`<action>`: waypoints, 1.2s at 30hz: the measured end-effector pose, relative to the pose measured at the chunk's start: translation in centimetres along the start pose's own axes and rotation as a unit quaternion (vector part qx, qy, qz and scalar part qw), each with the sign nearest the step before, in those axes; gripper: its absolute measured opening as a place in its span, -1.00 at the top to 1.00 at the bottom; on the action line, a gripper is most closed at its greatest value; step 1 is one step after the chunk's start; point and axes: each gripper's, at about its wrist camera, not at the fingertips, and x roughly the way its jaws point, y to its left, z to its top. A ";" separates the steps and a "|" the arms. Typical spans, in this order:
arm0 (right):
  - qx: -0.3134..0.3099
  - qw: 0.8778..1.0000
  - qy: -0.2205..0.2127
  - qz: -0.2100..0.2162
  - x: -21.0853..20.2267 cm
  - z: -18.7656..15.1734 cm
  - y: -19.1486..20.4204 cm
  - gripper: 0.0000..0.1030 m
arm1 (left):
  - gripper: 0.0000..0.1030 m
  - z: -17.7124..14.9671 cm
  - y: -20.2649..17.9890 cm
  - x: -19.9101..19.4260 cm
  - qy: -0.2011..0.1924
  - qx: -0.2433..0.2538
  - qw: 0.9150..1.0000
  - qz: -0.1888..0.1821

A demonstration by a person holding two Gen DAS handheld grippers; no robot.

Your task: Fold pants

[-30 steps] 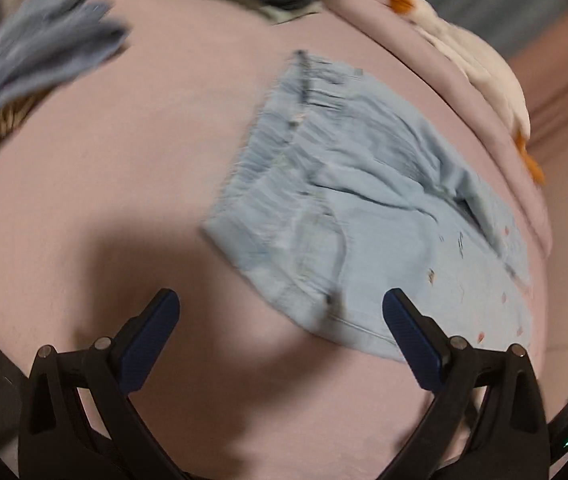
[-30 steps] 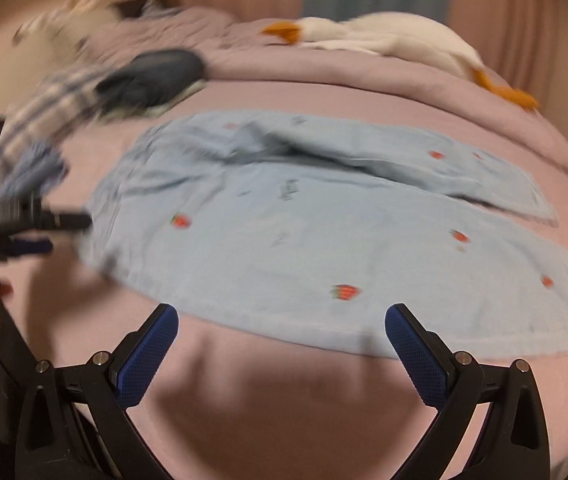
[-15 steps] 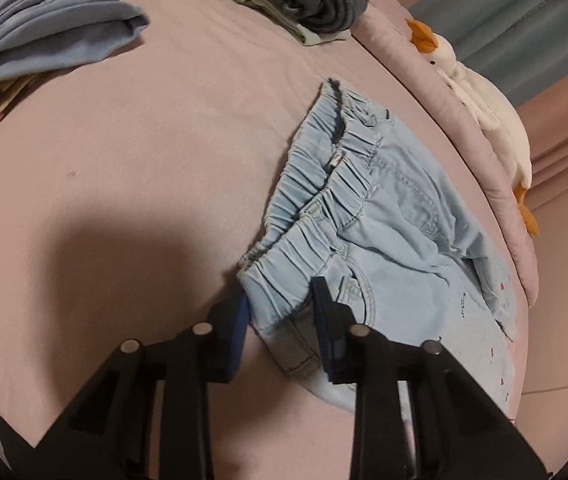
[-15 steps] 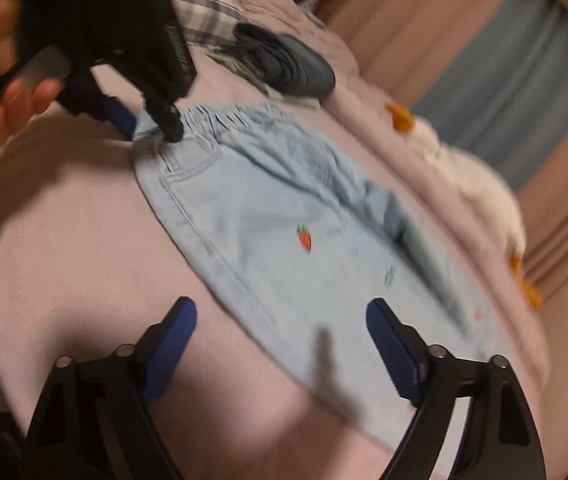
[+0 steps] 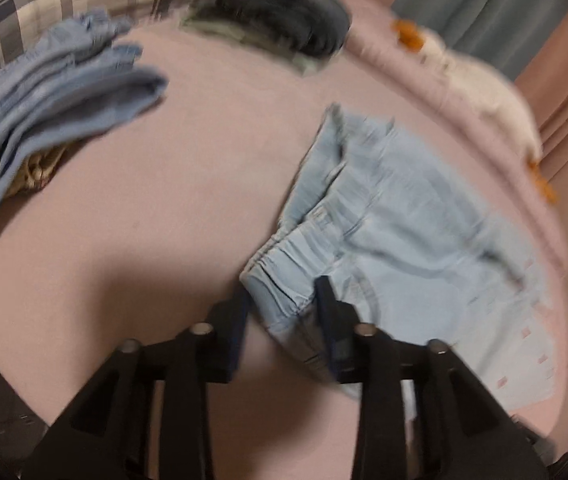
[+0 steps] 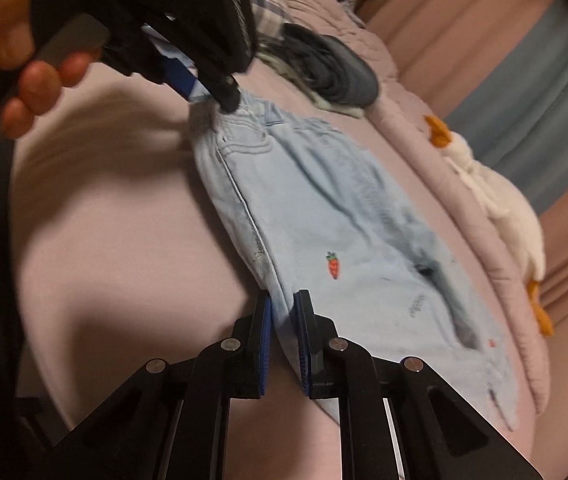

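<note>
The bed (image 5: 155, 240), under a pink sheet, carries everything. Along its far edge lie a white plush goose (image 6: 496, 192), a dark folded garment (image 6: 336, 76) and, toward the far left corner, a stack of blue folded clothes (image 5: 51, 92). The light-blue pants (image 6: 348, 240) lie spread across the middle of the bed, flat but wrinkled, with an elastic gathered waistband and little strawberry prints. No fold looks made yet; I judge this the grasping step, with all the folding left. The left gripper (image 5: 281, 312) holds the waistband corner, cloth bunched between its jaws, which are opening slightly. The right gripper (image 6: 282, 316) has its jaws narrow and closing on the side seam at the pants' near edge, with denim pinched between them.
</note>
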 end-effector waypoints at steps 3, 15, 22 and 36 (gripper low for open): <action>0.011 1.000 0.010 0.022 0.7 -0.6 -0.2 0.61 | -0.19 0.1 0.4 -1.0 -0.015 0.019 1.000 0.019; 0.491 0.870 0.045 -0.010 -3.1 -17.1 -21.1 -0.05 | -0.29 2.2 -7.4 -2.2 -0.093 0.155 0.983 -0.023; 0.743 0.645 0.078 -0.162 -7.4 -35.7 -28.7 -0.05 | -0.29 3.1 -11.6 3.2 -0.078 0.209 0.975 0.017; 0.721 0.657 0.076 -0.207 -9.4 -38.0 -30.9 0.93 | -0.67 3.8 -6.0 7.8 -0.038 0.156 0.983 0.088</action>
